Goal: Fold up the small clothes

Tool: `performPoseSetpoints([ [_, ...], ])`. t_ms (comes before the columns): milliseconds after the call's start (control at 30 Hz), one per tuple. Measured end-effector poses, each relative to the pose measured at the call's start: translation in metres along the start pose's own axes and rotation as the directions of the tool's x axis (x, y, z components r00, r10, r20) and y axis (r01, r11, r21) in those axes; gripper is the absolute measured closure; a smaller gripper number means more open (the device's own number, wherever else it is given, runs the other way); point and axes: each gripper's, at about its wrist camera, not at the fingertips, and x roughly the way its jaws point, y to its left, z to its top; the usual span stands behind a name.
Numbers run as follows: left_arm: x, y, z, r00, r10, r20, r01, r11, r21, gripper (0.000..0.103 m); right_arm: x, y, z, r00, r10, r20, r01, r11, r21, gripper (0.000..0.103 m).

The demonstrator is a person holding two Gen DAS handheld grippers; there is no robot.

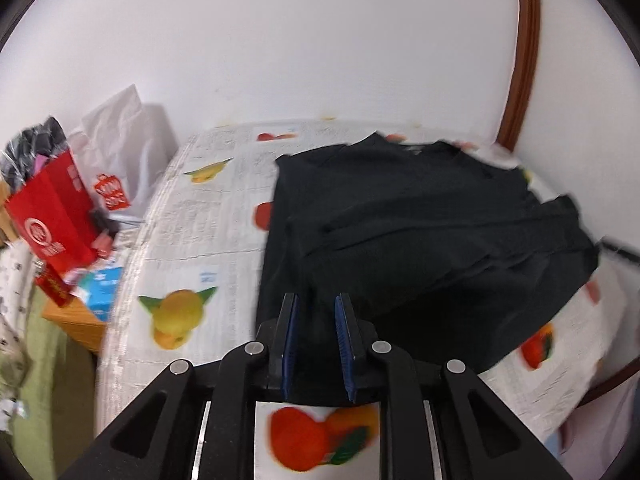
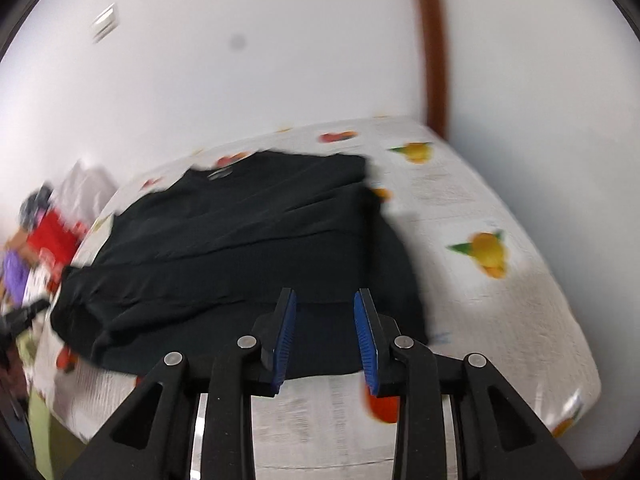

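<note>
Red paper bag (image 1: 50, 216): glossy, stiff, flat-sided, with a white round emblem and white lettering too blurred to read; stands at the far left, off the table, dark bundled items wrapped in clear film poking out of its top.

White plastic bag (image 1: 128, 148): thin, crinkled, peaked top; carries an orange bag-shaped logo whose white writing cannot be read. Just right of the red bag, against the white wall.

Tablecloth (image 1: 192, 240): smooth, pale, printed with columns of newsprint-like text (illegible) and bright fruit motifs, yellow with green leaves and orange-red. Covers the whole table.

Black garment (image 1: 420, 232): soft, matte knit, partly folded, with creases and overlapping layers; a small label at the neckline, unreadable. Lies flat on the tablecloth, filling the middle of the table; near hem just in front of both tools.

Left gripper (image 1: 317, 300): black rigid linkage with round metal pins, two narrow fingers faced with ribbed blue pads (image 1: 289, 344). Tilted down toward the table; jaws slightly parted, and nothing is seen pinched between them, though dark cloth lies right behind the gap.

Right gripper (image 2: 325, 294): same build. Angled downward over the garment's near edge; jaws spread somewhat wider, empty, cloth visible beyond the gap.

Brown wooden trim (image 2: 434, 48): curved strip up the wall, far right.
</note>
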Motion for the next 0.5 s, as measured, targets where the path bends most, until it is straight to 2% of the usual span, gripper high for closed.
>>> performPoseSetpoints([
  [33, 0.002, -0.003, 0.000, 0.999, -0.045, -0.010, 0.045, 0.999, -0.007, 0.085, 0.010, 0.007, 0.000, 1.000, 0.014, -0.018, -0.014, 1.000, -0.008, 0.076],
  [100, 0.009, -0.011, -0.004, 0.994, -0.108, -0.033, 0.108, 0.994, -0.005, 0.085, 0.029, 0.017, -0.004, 0.999, 0.024, -0.042, -0.025, 0.999, -0.022, 0.092],
  [233, 0.029, -0.027, -0.011, 0.977, -0.186, -0.106, 0.186, 0.983, -0.011, 0.085, 0.059, 0.022, -0.014, 0.993, 0.035, -0.111, -0.035, 0.999, 0.005, 0.093],
  [367, 0.055, -0.037, -0.016, 0.974, -0.163, -0.158, 0.164, 0.986, -0.008, 0.085, 0.076, 0.024, -0.012, 0.990, -0.005, -0.138, 0.002, 1.000, -0.023, 0.093],
  [500, 0.071, -0.043, -0.012, 0.969, -0.175, -0.174, 0.171, 0.984, -0.040, 0.085, 0.080, 0.025, -0.006, 0.990, -0.013, -0.143, 0.008, 0.999, -0.035, 0.093],
])
